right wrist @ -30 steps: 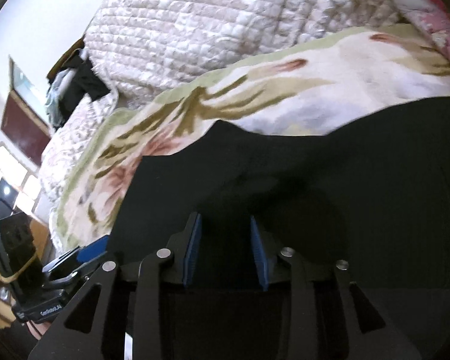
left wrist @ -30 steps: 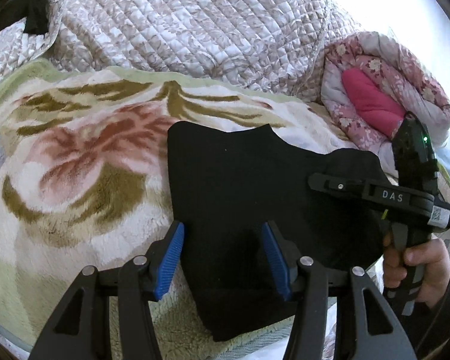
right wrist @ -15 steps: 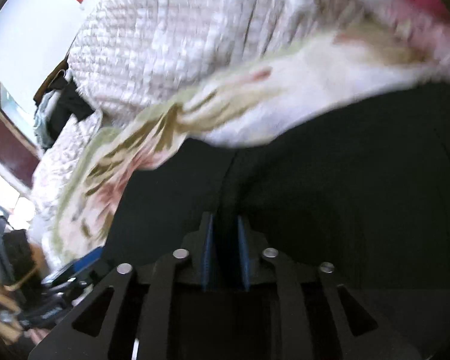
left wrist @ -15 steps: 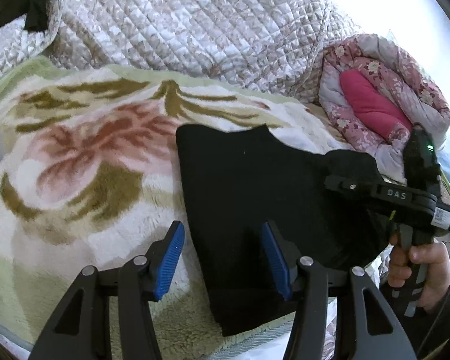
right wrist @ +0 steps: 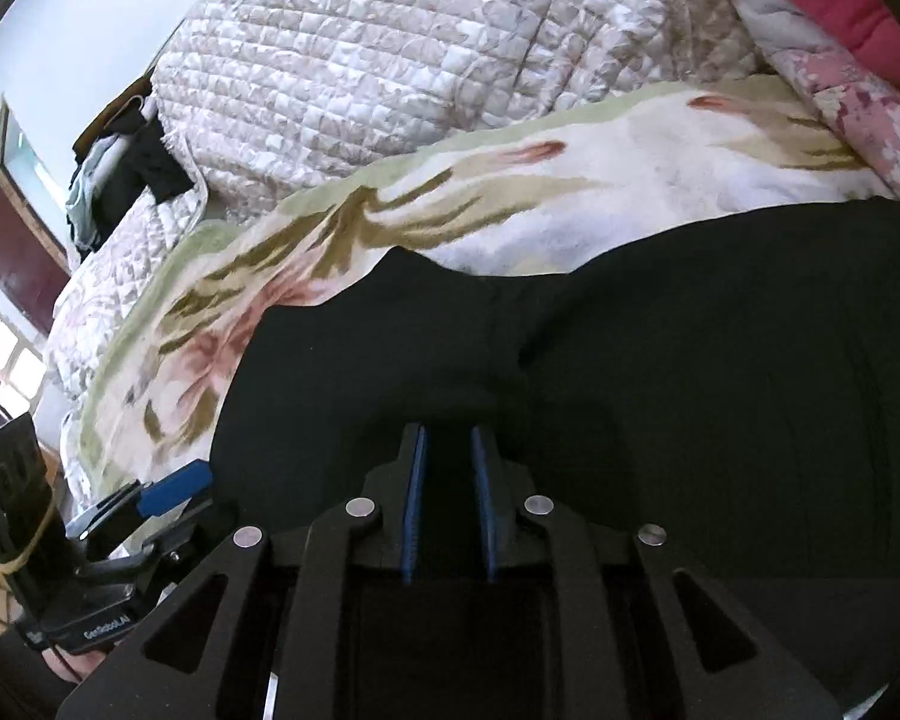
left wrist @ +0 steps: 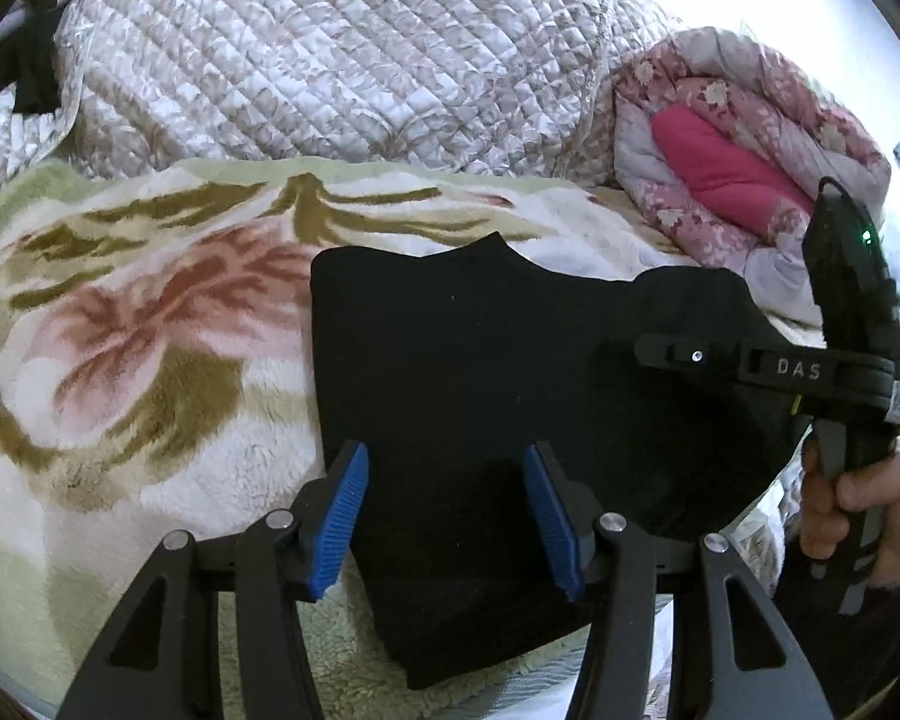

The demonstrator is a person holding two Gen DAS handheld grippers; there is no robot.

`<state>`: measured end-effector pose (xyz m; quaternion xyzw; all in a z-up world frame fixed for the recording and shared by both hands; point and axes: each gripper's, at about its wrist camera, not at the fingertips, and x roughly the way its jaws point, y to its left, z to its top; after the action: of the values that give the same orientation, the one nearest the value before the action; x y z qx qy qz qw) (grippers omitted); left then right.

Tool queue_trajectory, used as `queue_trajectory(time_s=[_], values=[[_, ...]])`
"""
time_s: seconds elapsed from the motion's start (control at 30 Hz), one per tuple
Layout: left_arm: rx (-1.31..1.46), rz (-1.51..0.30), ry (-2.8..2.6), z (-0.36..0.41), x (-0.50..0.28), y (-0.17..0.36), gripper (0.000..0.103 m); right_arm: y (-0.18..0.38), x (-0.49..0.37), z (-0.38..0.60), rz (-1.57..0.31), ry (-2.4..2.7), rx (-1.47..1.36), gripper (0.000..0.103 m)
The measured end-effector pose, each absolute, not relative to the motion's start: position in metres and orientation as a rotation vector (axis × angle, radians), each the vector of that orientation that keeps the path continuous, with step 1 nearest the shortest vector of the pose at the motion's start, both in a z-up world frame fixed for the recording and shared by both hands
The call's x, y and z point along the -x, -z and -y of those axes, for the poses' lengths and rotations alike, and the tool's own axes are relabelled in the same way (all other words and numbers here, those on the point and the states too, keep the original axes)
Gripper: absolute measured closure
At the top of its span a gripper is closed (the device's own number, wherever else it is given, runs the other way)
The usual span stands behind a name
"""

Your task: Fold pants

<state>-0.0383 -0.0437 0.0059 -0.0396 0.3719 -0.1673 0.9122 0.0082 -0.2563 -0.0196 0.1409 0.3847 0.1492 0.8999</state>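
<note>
The black, soft-knit pants [left wrist: 480,396] lie partly folded on the bed, spread over a fluffy cream blanket with a pink and olive flower print [left wrist: 150,360], close to the bed's near edge. The right tool [right wrist: 447,468] has just been closing its blue pads, and they now pinch a raised ridge of the black cloth, which puckers upward right in front of them; I judge this grip is meant to lift that layer and carry it across for the next fold. The left tool [left wrist: 444,492] hangs spread wide above the near end of the pants, its blue fingers [left wrist: 339,510] gripping nothing, probably waiting to pin or catch an edge. A hand [left wrist: 858,516] grips the right tool's handle at the bed's near right side. Along the far side of the bed a pale quilted bedspread [left wrist: 330,60] is heaped up, and a rolled pink floral quilt [left wrist: 750,150] sits at the far right corner. Both are well apart from the pants, so the blanket beside them is open for the fold.
</note>
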Motion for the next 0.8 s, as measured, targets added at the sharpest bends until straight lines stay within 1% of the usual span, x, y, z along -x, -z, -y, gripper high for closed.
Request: queue_trajectory(time_s=[0.17, 0.27, 0.33, 0.5, 0.57, 0.67, 0.8], values=[[0.052, -0.760, 0.314, 0.047, 0.043, -0.008, 0.046, 0.008, 0.020, 0.248, -0.727, -0.323, -0.199, 0.087], [0.039, -0.759, 0.298, 0.048, 0.045, -0.007, 0.046, 0.021, 0.027, 0.240, -0.784, -0.297, -0.129, 0.085], [0.024, -0.762, 0.287, 0.050, 0.046, -0.007, 0.046, 0.026, 0.034, 0.240, -0.752, -0.282, -0.112, 0.084], [0.013, -0.777, 0.257, 0.052, 0.049, -0.010, 0.046, 0.027, 0.040, 0.237, -0.733, -0.286, -0.093, 0.075], [0.006, -0.782, 0.237, 0.051, 0.051, -0.011, 0.046, 0.028, 0.042, 0.235, -0.724, -0.305, -0.091, 0.064], [0.006, -0.787, 0.225, 0.051, 0.055, -0.014, 0.046, 0.028, 0.049, 0.225, -0.707, -0.295, -0.030, 0.055], [-0.005, -0.800, 0.215, 0.051, 0.057, -0.013, 0.046, 0.029, 0.055, 0.221, -0.694, -0.269, 0.019, 0.055]])
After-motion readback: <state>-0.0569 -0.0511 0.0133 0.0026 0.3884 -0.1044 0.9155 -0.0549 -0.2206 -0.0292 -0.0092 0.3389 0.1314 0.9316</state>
